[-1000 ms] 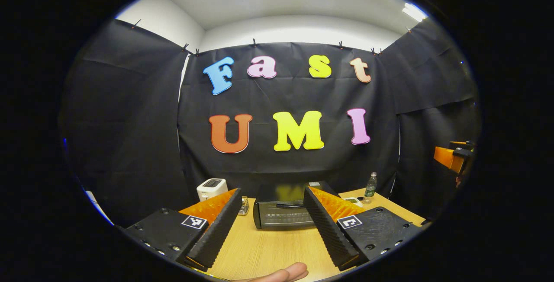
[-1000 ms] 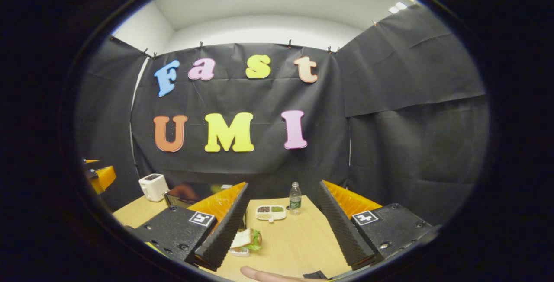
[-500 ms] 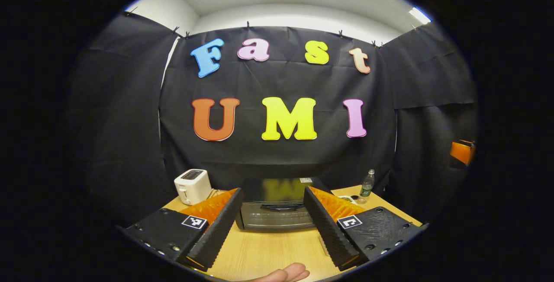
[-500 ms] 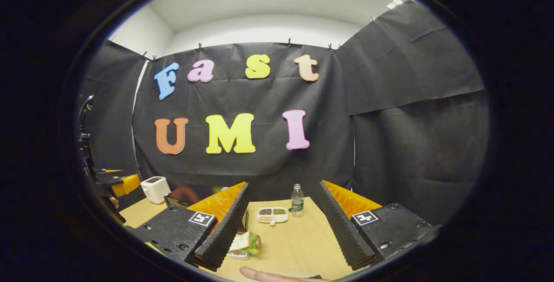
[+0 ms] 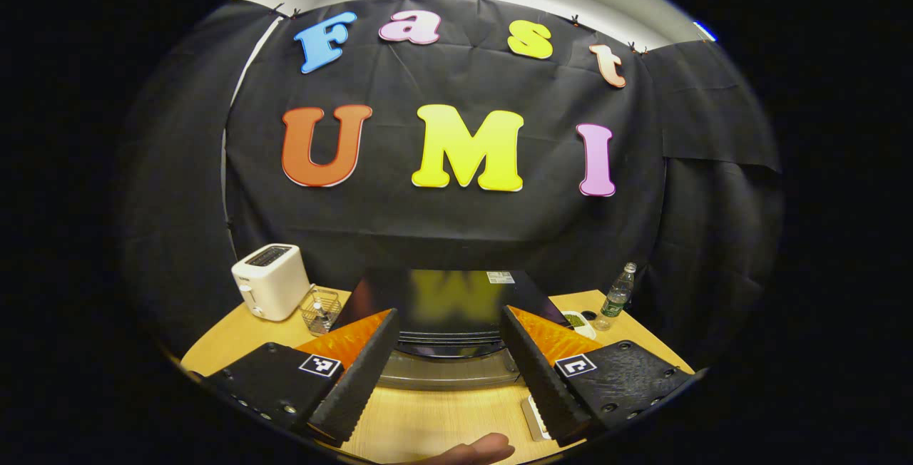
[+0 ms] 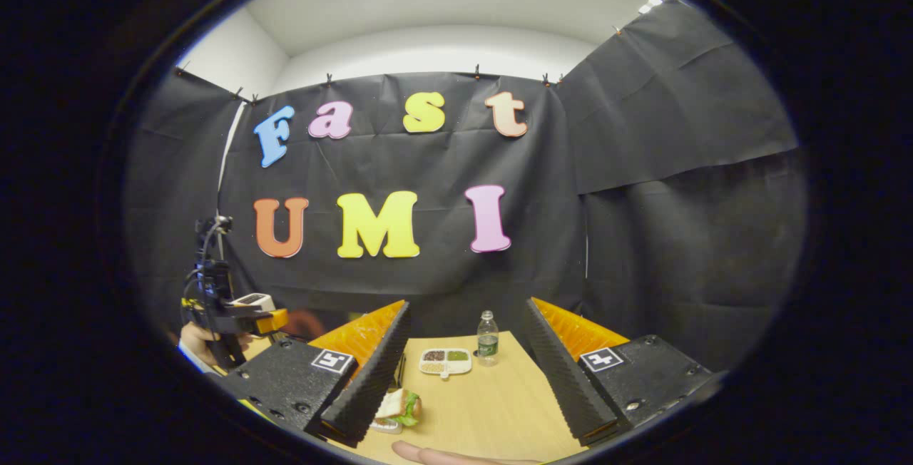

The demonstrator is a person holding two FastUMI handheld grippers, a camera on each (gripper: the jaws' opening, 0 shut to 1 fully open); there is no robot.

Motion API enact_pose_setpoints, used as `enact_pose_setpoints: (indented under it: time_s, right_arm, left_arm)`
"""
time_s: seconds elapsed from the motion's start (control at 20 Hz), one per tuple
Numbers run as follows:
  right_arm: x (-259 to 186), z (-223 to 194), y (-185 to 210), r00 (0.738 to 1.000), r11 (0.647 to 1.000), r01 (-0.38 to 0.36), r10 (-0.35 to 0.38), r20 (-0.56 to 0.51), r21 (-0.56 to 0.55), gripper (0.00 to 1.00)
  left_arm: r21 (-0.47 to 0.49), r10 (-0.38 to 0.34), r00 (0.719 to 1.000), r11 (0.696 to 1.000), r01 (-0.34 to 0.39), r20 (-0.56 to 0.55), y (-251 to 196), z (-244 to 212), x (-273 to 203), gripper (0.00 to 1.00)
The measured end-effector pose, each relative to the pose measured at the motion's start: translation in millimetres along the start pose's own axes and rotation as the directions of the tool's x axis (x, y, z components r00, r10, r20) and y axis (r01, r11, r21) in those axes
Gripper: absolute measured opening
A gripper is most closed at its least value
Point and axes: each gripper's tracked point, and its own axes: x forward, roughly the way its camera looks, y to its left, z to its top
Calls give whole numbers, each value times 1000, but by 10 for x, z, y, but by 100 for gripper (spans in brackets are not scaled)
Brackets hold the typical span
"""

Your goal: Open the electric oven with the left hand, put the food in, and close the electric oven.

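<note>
Toaster (image 5: pixel 269 280), basket (image 5: pixel 319 309) beside oven (image 5: pixel 449 308).

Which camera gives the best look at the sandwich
The right gripper view: the sandwich lies on the table beside the right gripper's left finger, partly hidden by it. The left gripper view faces the oven instead.

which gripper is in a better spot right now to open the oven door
Left. The left gripper is open and lined up with the oven, its handle between the fingers. The right gripper faces the sandwich and water bottle.
</note>
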Motion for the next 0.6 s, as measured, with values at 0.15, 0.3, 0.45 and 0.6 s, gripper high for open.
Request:
enact_pose_setpoints:
  time_s: [0.15, 0.3, 0.45, 0.6]
  right_arm:
    - [109, -28, -119, 1000, 1000, 21, -21, 0, -15, 100]
    - [168, -87, -172, 999, 999, 32, -32, -11, -13, 100]
    - [215, -148, -261, 999, 999, 43, -43, -24, -4, 100]
    - [243, -181, -323, 998, 998, 55, -55, -28, -3, 100]
  left_arm:
    - [-35, 19, 997, 999, -22, -75, 106, -212, 375, 92]
    - [-24, 77, 979, 996, -83, -187, 232, -567, 637, 92]
    - [18, 129, 967, 992, -129, -218, 292, -674, 741, 93]
    - [-13, 41, 973, 999, -45, -226, 58, -708, 772, 91]
